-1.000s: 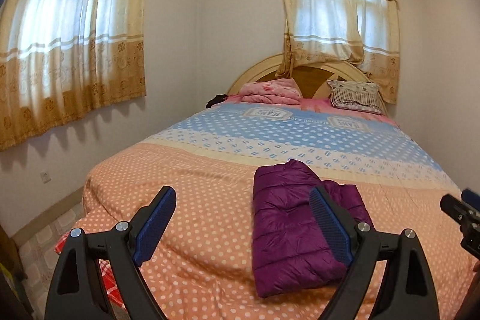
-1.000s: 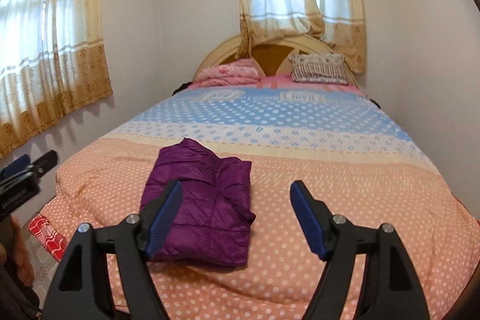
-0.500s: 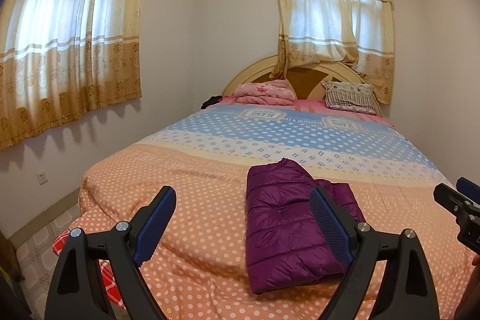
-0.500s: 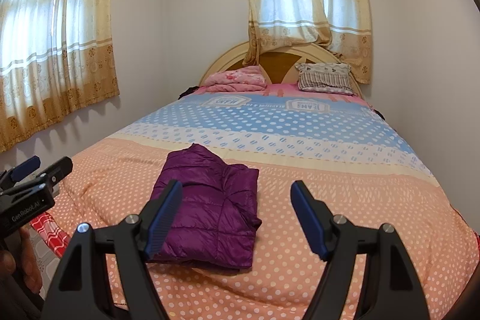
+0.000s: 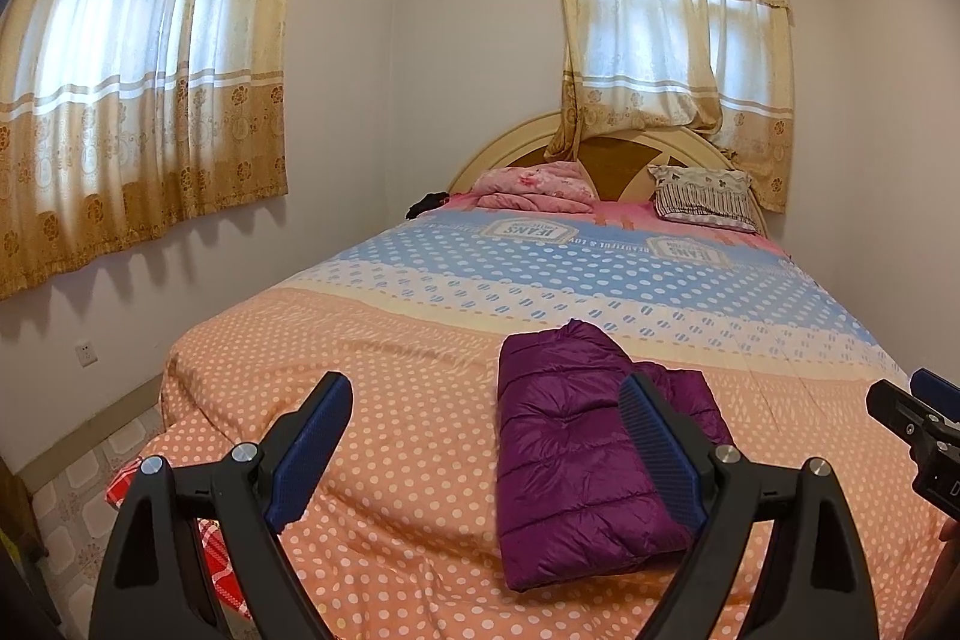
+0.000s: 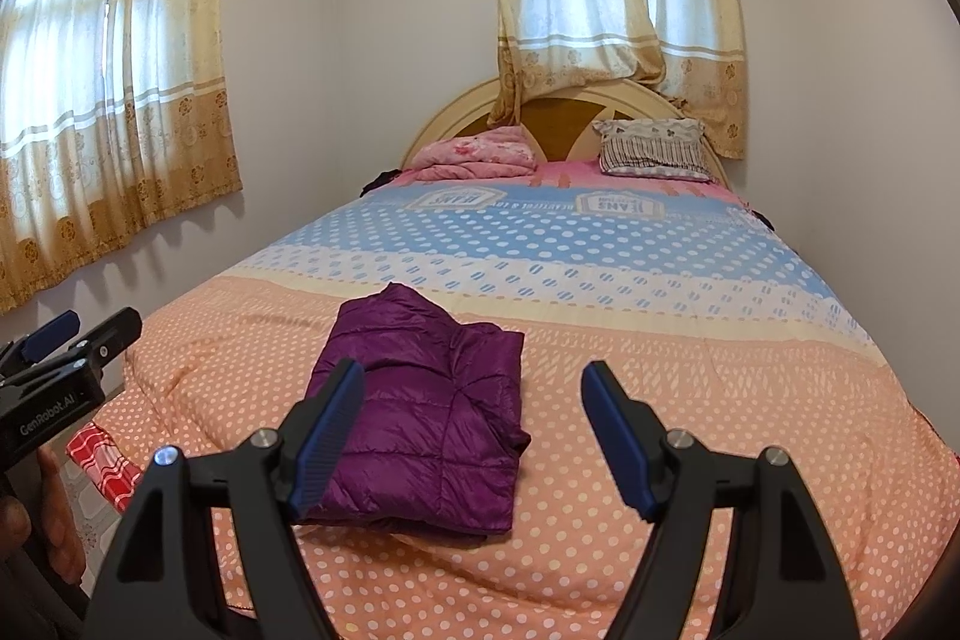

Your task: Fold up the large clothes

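A purple puffer jacket [image 5: 576, 448] lies folded into a flat rectangle on the orange dotted part of the bed cover [image 5: 390, 400], near the foot of the bed. My left gripper [image 5: 483, 394] hovers open in front of it, and its right finger overlaps the jacket in this view. In the right wrist view the jacket [image 6: 432, 400] sits left of centre. My right gripper [image 6: 473, 373] is open too, with nothing between its fingers. Each gripper shows at the edge of the other's view: the right gripper [image 5: 918, 418] and the left gripper [image 6: 66, 352].
The bed fills most of the room between white walls. A pink folded blanket [image 5: 534, 184] and a striped pillow [image 5: 702, 199] lie by the headboard. A red checked cloth [image 6: 102, 460] hangs at the bed's left corner. A person's hand [image 6: 54, 520] holds the left gripper.
The right wrist view has shifted slightly, so the jacket sits a little further right in it. The jacket lies as before, and both grippers stand as wide as before.
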Demonstrator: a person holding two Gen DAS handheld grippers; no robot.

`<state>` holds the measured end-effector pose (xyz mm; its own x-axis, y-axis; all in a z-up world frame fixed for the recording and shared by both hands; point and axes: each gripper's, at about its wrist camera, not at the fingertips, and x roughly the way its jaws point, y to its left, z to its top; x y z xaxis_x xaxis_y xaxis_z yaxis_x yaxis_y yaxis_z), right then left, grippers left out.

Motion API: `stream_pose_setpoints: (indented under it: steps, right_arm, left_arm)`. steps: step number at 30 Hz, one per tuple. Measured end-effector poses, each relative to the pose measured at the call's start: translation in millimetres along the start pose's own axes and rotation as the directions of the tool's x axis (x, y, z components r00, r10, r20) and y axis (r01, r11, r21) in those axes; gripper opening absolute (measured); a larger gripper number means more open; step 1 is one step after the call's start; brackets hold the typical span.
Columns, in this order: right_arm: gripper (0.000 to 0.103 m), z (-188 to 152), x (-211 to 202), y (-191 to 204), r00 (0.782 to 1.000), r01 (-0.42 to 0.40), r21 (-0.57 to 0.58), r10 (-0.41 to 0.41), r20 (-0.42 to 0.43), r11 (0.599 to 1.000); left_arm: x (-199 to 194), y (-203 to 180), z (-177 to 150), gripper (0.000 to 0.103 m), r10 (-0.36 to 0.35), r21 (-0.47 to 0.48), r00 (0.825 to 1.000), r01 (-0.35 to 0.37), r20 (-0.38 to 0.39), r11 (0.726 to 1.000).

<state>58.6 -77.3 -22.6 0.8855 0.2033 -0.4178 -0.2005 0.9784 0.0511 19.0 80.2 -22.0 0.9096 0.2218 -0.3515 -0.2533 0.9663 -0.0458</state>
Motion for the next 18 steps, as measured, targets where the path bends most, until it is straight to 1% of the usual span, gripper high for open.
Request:
stream_pose_setpoints:
  steps: [18]
  right_arm:
    - [0.077,-0.5,-0.3,2.8,1.000,-0.006,0.000,0.006,-0.001,1.000]
  left_arm:
    - [3.5,0.4,-1.0,0.091,-0.005,0.007,1.000,0.005,-0.008,1.000]
